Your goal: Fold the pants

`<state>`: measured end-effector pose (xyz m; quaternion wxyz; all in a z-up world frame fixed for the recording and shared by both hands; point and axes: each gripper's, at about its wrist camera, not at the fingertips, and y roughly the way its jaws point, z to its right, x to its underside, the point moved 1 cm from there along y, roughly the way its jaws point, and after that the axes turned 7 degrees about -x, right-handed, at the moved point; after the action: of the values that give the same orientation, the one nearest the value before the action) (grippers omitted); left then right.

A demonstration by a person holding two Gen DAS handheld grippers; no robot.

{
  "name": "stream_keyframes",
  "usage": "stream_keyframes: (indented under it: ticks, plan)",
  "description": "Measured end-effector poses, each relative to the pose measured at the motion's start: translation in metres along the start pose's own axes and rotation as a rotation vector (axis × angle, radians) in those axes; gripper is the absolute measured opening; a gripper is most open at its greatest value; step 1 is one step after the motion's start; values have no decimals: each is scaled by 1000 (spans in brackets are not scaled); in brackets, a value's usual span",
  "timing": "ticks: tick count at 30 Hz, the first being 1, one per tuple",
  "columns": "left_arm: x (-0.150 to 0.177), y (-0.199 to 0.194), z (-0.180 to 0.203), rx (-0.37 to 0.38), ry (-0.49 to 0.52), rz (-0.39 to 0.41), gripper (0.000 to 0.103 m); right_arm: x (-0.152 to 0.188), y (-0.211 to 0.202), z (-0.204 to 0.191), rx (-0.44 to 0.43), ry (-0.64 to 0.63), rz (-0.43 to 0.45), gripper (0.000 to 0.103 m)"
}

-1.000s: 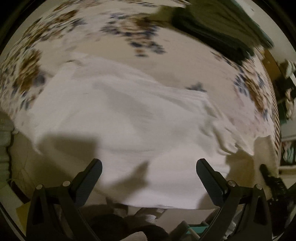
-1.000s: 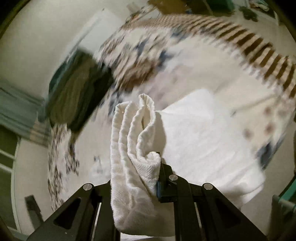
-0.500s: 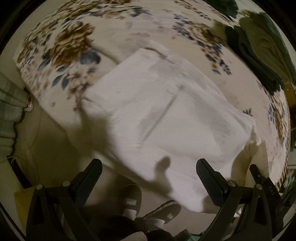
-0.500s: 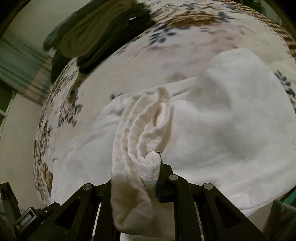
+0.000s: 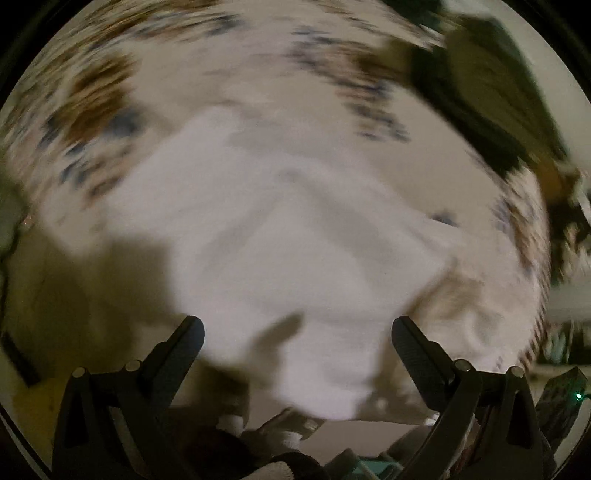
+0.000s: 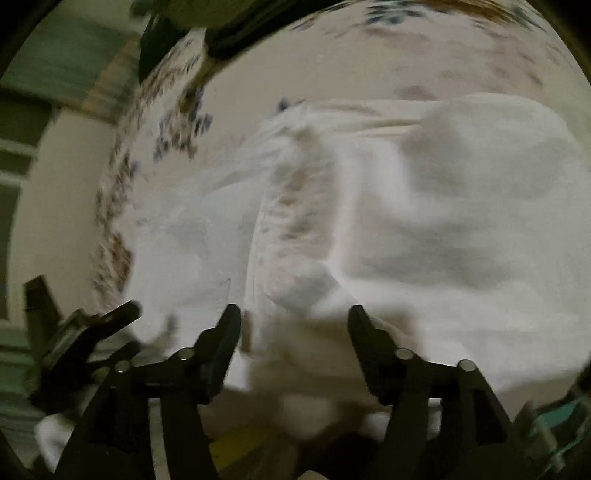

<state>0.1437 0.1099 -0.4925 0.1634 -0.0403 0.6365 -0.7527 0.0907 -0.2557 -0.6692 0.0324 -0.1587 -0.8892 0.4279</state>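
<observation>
White pants (image 5: 295, 236) lie folded on a floral bedspread (image 5: 92, 92), hanging a little over its near edge. My left gripper (image 5: 297, 332) hovers above that near edge, open, with nothing between its fingers. In the right wrist view the same white pants (image 6: 424, 206) fill the middle, with a bunched ridge (image 6: 295, 206) running up from the jaws. My right gripper (image 6: 293, 321) is opening; the bunched cloth lies loose between its spread fingers, and the pads stand apart from it. The left gripper (image 6: 85, 332) shows at the left edge of that view.
A pile of dark green and olive clothes (image 5: 491, 85) sits on the far right of the bed, also at the top left (image 6: 221, 22) in the right wrist view. Below the bed edge are the floor and a person's feet in socks (image 5: 258, 428). Both views are motion-blurred.
The right gripper was shut on a bunched fold of the pants; now its jaws stand apart and the fold has dropped onto the bed. The left gripper shifted across the pants, staying open.
</observation>
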Motion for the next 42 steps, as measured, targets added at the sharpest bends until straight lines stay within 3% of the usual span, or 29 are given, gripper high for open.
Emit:
stream_keyframes:
  ticks: [2,4,7,9,12,13,16,17,18,19,22,29,33,35,36,37,39,40,41,42]
  plan:
    - [-4,7,41,58,74,-21,103,-3,-31,23,7,69,42,70]
    - [-6,21,77,69,163,-39,103,-9,-61,58,66,153,95,72]
    - [-7,57,125,-10,294,-70,102,-24,-88,115,184,244,139,73]
    - [-6,73,138,-48,330,-72,97,-35,-90,152,186,302,126,73]
    - [-5,86,144,-117,389,-54,62,-51,-79,187,147,343,77,73]
    - [-4,85,142,-135,400,-39,44,-56,-75,195,133,347,58,73]
    - [0,82,131,-133,406,-18,30,-62,-67,200,87,321,39,69]
    - [2,81,126,-136,402,-17,27,-64,-66,199,81,308,48,62]
    - [4,81,123,-142,395,-21,26,-66,-66,196,85,293,45,40]
    - [6,81,119,-142,384,-24,26,-67,-65,195,85,286,39,25]
    - [8,80,111,-142,337,-35,26,-68,-74,194,89,297,77,10]
    - [16,82,93,-137,260,-44,26,-81,-107,175,101,270,150,8]
    - [20,80,73,-96,199,-51,26,-89,-103,176,131,242,123,8]
    - [20,73,61,-32,142,-62,26,-90,-90,183,186,236,48,11]
    - [20,68,53,2,108,-65,27,-90,-85,183,207,230,28,19]
    - [20,62,41,40,62,-65,33,-89,-83,183,223,228,8,34]
    - [25,50,23,95,-1,-63,55,-87,-81,179,231,222,-17,54]
    - [26,43,12,115,-34,-55,75,-84,-83,176,231,219,-15,55]
    - [29,34,-4,135,-72,-34,82,-82,-86,173,230,219,-4,56]
    - [29,25,-16,147,-101,-10,82,-79,-89,169,238,216,10,57]
